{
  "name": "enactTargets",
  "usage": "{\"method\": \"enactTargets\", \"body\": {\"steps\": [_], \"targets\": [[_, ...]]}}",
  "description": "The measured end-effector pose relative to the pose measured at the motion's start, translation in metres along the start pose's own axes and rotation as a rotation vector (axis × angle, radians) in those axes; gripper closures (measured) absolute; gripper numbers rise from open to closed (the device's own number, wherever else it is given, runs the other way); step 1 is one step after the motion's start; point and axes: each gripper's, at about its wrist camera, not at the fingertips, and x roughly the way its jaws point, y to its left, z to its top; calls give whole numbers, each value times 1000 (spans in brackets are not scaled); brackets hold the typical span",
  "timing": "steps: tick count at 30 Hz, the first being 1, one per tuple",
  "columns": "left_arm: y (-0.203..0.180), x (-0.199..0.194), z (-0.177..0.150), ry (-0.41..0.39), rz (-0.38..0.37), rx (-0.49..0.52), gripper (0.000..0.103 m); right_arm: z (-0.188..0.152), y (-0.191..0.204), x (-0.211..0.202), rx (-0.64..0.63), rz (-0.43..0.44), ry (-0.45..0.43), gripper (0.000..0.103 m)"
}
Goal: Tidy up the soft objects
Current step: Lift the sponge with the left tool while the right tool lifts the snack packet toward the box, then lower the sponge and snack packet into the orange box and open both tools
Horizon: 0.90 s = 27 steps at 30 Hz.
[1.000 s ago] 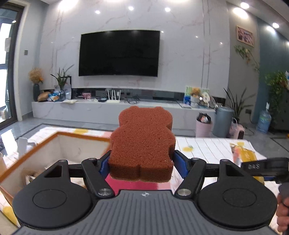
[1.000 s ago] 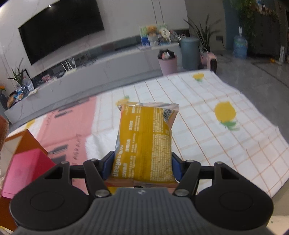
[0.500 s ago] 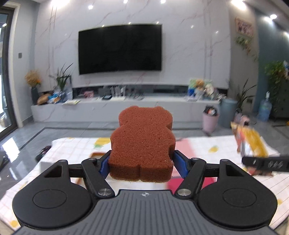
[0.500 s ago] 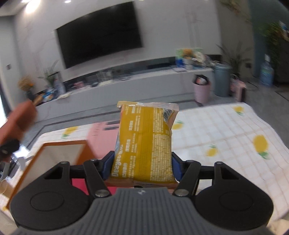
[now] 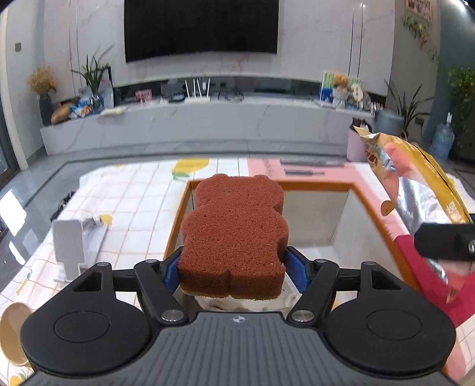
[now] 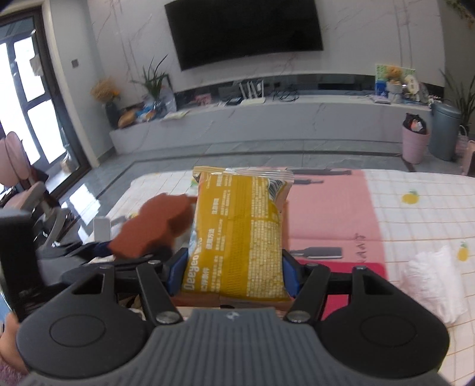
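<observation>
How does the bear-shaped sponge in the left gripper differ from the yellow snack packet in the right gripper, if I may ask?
The sponge is reddish-brown, porous and matte; the snack packet is yellow printed foil with silver showing.
The sponge has a lobed bear outline; the packet is a rectangle with a crimped top seam.
The sponge is a thick slab; the packet is a puffed pouch.
Shared: each is clamped between blue pads, in the left gripper or the right gripper.

Bright living room with a white marble-look media wall

A large black wall-mounted television [image 5: 202,28] hangs above a long pale grey stone console [image 5: 193,124] carrying a white router [image 5: 197,93], a dark vase of dried flowers [image 5: 44,98] and a green potted plant [image 5: 93,80]. Glossy grey floor tiles [image 6: 267,151] reflect daylight from a dark-framed glass door [image 6: 32,89]; a pink waste bin [image 6: 415,145] stands beside a grey cylindrical bin [image 6: 445,130].
</observation>
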Motion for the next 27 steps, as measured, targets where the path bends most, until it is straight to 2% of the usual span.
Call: {"method": "enactTargets", "body": {"steps": [4,5,6,8,10,15,20,22,24,27], "targets": [[12,10,-2,49,-23,-55,21,-2,5,16,-18,-12,28,40],[17,12,1,49,-25,-79,18,-2,5,21,-19,-18,33,40],[20,12,1,34,-12,-100,17,-2,4,24,-19,-25,38,40],[28,10,2,31,-39,-125,15,-4,3,29,-21,-37,49,40],[31,4,3,34,-23,-144,15,-4,3,34,-19,-38,59,40],[33,0,8,61,-19,-89,11,-11,5,41,-10,-36,88,40],[39,-9,16,66,-28,-130,11,-10,12,45,-48,-37,105,40],[45,-20,20,62,-20,-142,11,-9,17,48,-79,-40,117,40],[50,-31,24,44,19,-148,11,-5,22,56,-137,-50,130,40],[56,-48,26,-14,39,-136,11,3,34,73,-277,-65,177,40]]}}
